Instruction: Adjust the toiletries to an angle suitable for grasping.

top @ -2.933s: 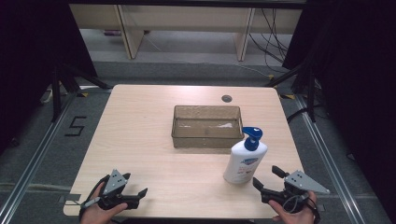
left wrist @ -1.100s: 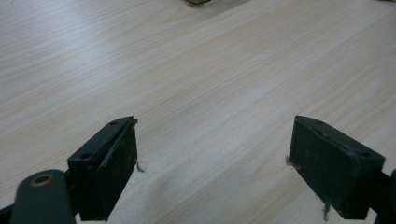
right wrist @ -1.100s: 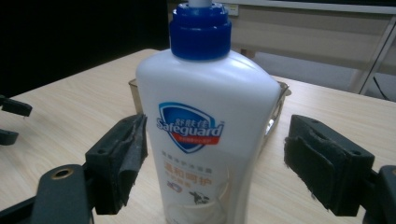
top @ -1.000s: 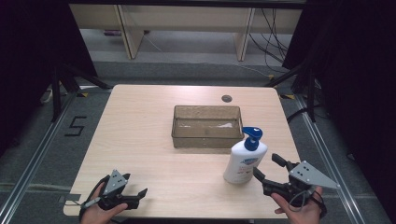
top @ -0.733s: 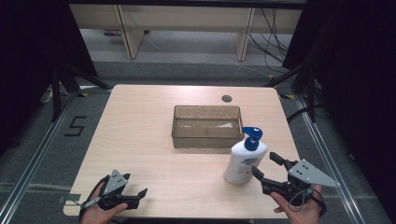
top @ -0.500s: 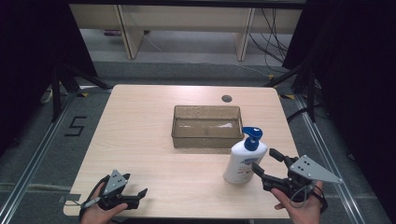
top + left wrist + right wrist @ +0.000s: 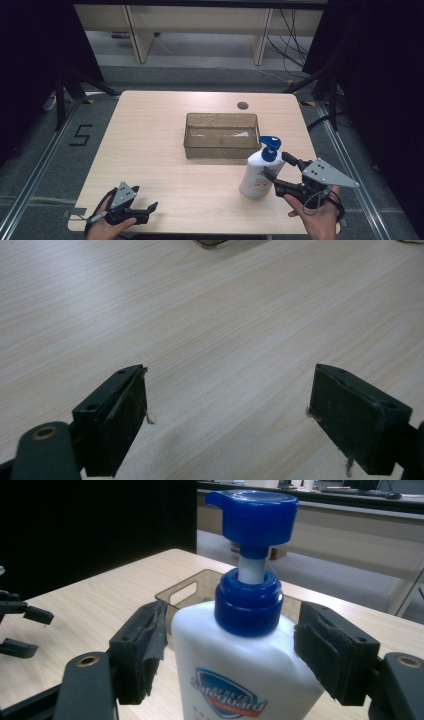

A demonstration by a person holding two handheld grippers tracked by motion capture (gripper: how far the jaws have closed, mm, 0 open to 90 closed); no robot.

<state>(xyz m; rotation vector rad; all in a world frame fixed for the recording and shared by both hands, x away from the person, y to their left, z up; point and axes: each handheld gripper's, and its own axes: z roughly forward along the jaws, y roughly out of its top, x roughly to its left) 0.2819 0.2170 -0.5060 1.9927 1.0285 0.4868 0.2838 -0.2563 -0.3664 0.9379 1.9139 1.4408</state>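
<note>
A white soap pump bottle (image 7: 255, 172) with a blue pump head stands upright near the table's front right. My right gripper (image 7: 276, 165) reaches in from the right, one jaw on each side of it. In the right gripper view the bottle (image 7: 240, 680) stands between the two pads (image 7: 145, 650), which lie close to its shoulders. The jaws have just been closing, and I cannot make out firm contact. My left gripper (image 7: 147, 210) rests at the front left edge, open, and nothing but bare wood lies between its jaws (image 7: 227, 415).
A clear brownish plastic bin (image 7: 221, 116) sits at the table's middle, just behind the bottle; its corner (image 7: 192, 582) shows past the bottle. A small round hole (image 7: 243, 105) lies behind the bin. Dark curtains and floor rails flank the table.
My right gripper has moved forward and up to the bottle, and its jaws have narrowed around it. The left gripper has stayed where it was.
</note>
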